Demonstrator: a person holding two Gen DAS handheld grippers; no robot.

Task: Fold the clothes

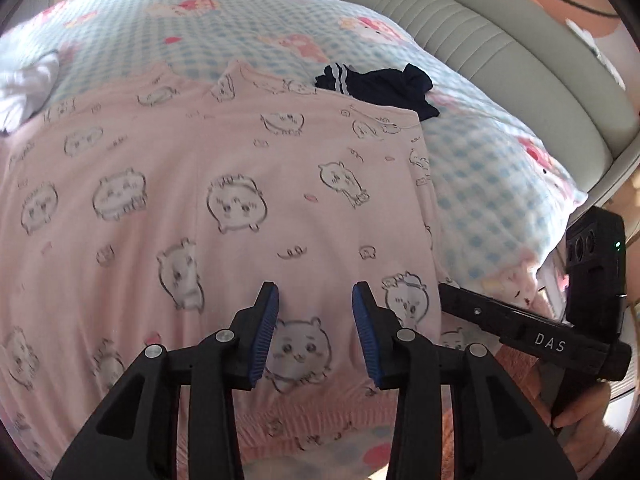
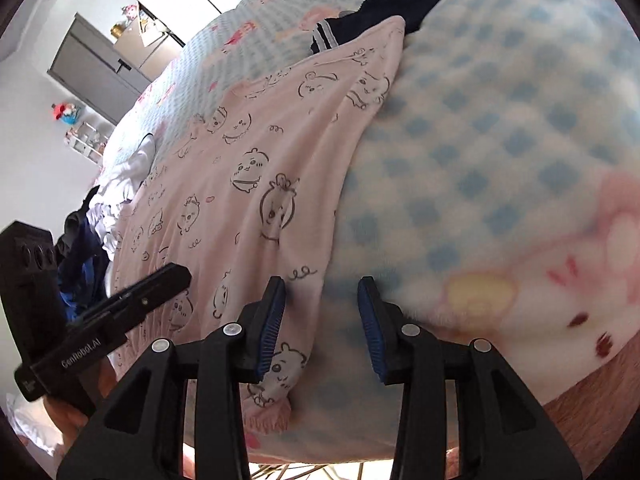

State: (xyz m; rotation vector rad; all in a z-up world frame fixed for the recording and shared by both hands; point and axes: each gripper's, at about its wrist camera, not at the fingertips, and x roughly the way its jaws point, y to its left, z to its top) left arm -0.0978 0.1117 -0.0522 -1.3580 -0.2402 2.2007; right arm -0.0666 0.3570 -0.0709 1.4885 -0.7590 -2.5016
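Note:
A pink garment (image 1: 200, 160) printed with cartoon animals lies spread flat on a blue-checked blanket (image 1: 500, 168). My left gripper (image 1: 315, 292) hovers open over the garment's near part, close to its ribbed hem, with nothing between the blue pads. In the right wrist view the same pink garment (image 2: 248, 160) runs up the left half of the bed. My right gripper (image 2: 322, 286) is open above the garment's right edge, where pink cloth meets the blanket (image 2: 500, 140), and its pads hold nothing. A hand holds each tool at the picture edges.
A crumpled navy garment with white stripes (image 1: 376, 88) (image 2: 380, 4) lies beyond the pink one's far corner. White clothes (image 1: 24, 88) (image 2: 132, 172) and a dark blue heap (image 2: 80, 264) sit to the left. A padded grey-green headboard (image 1: 500, 60) borders the bed; a grey cabinet (image 2: 92, 64) stands behind.

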